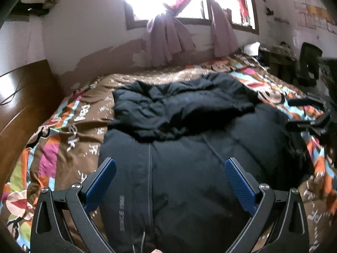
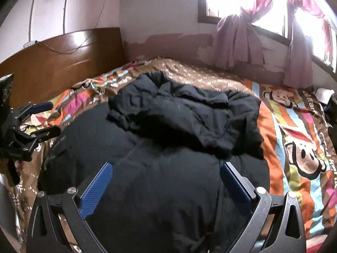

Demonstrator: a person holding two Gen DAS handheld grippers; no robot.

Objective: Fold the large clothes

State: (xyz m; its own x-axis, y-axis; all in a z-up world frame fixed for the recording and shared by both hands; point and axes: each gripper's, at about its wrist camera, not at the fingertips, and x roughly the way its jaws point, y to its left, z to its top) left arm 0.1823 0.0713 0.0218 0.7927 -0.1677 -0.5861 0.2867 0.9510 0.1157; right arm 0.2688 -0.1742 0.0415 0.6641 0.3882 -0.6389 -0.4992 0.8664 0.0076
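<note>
Puffy quilted black jacket [image 1: 189, 168] lies rumpled on cartoon-print bedspread [image 1: 63, 147].

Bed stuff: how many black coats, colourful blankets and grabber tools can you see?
Black puffy coat: 1
Colourful cartoon blanket: 1
Grabber tools: 2, the left gripper and the right gripper, both open
Total: 4
</note>
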